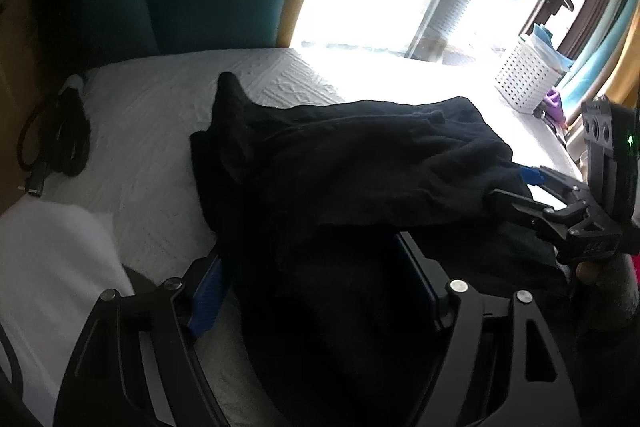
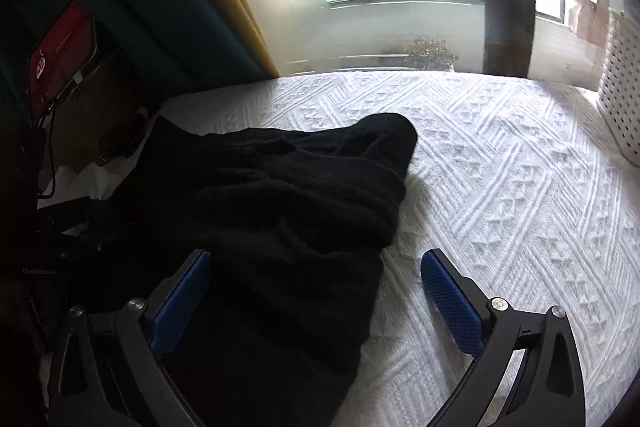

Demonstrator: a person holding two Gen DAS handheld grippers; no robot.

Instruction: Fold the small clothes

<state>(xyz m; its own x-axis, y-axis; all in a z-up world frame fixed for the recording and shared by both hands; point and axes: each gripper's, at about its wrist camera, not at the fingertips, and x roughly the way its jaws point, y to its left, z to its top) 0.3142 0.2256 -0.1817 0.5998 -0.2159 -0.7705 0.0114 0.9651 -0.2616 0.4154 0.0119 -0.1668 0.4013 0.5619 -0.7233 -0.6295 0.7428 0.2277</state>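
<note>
A black knitted garment (image 1: 344, 163) lies bunched on the white textured bedspread (image 1: 160, 131). My left gripper (image 1: 316, 283) is open, its blue pads (image 1: 206, 303) on either side of the garment's near edge, with cloth lying between the jaws. My right gripper (image 2: 316, 287) is open too, with the garment's near corner (image 2: 280, 267) between the jaws. The left wrist view shows the right gripper (image 1: 516, 187) from the side at the garment's right edge; part of it is hidden by cloth. The garment's pointed end (image 2: 392, 131) reaches toward the window.
A white perforated basket (image 1: 524, 75) stands at the bed's far right, also in the right wrist view (image 2: 620, 99). Black cables (image 1: 52, 143) lie at the left edge of the bed. A white cloth (image 1: 48, 267) lies at the near left. Curtains and a window are behind.
</note>
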